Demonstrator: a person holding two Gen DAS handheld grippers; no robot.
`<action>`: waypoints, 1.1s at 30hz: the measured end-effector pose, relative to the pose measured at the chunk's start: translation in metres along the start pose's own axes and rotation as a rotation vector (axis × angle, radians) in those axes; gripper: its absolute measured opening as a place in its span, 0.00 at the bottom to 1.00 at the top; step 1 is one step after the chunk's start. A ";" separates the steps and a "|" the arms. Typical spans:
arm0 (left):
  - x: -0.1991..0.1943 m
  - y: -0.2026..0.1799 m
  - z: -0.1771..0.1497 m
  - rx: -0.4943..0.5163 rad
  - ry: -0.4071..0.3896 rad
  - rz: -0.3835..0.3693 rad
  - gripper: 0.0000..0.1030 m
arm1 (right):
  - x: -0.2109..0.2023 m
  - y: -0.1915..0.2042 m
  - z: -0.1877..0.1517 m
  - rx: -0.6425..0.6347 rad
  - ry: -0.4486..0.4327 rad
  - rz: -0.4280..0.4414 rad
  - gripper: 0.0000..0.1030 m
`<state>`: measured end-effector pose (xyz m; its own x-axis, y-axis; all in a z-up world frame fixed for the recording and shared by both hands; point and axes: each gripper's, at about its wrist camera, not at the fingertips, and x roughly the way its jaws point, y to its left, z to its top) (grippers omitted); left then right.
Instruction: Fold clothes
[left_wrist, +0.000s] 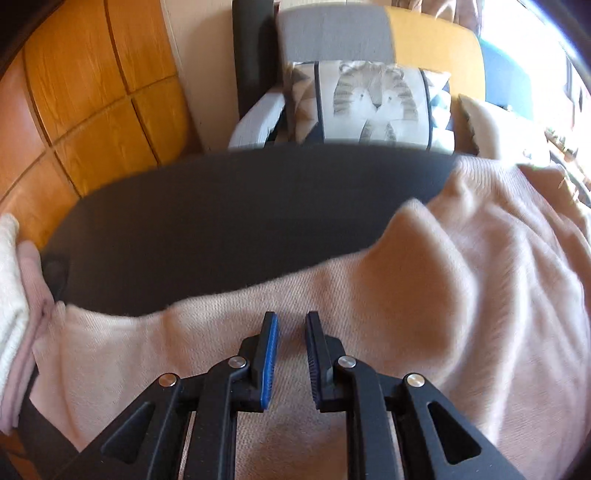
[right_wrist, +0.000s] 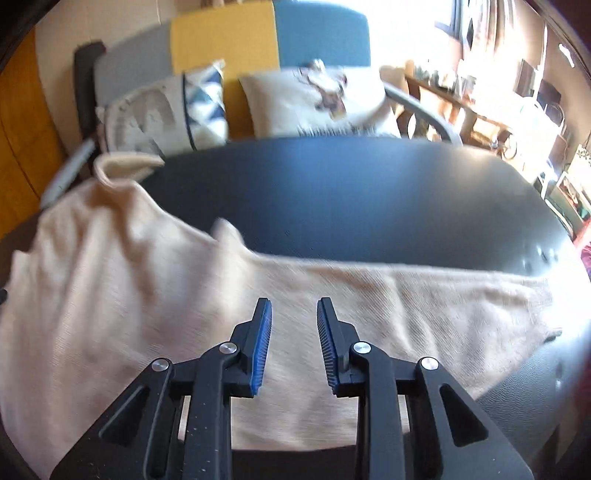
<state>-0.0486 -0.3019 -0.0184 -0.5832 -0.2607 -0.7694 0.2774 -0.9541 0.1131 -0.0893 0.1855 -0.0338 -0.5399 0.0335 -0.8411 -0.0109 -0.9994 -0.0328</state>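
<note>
On the dark counter (left_wrist: 221, 206), a pink knit sweater (left_wrist: 461, 280) lies spread, unfolded; folded garments (left_wrist: 18, 295) sit alongside. Left gripper (left_wrist: 291, 325) and right gripper (right_wrist: 294, 310) hover released, empty; folding likely remains.

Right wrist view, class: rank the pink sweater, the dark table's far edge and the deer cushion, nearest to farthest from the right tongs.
1. Pink sweater, directly under the right tongs.
2. Dark table, its far edge, beyond the sweater.
3. Deer cushion, on the sofa behind the table.
</note>
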 end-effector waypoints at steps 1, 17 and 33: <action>0.003 -0.004 -0.001 0.018 -0.006 0.012 0.18 | 0.005 -0.001 -0.001 -0.022 -0.003 -0.010 0.27; 0.011 -0.048 0.010 0.210 -0.012 0.180 0.04 | 0.050 -0.040 0.044 -0.052 -0.058 -0.187 0.27; 0.040 -0.082 0.024 0.326 -0.019 0.336 0.00 | 0.081 -0.068 0.084 -0.065 -0.056 -0.307 0.27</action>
<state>-0.1131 -0.2373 -0.0435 -0.5170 -0.5626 -0.6452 0.2004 -0.8123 0.5477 -0.2032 0.2550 -0.0543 -0.5648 0.3308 -0.7560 -0.1277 -0.9401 -0.3160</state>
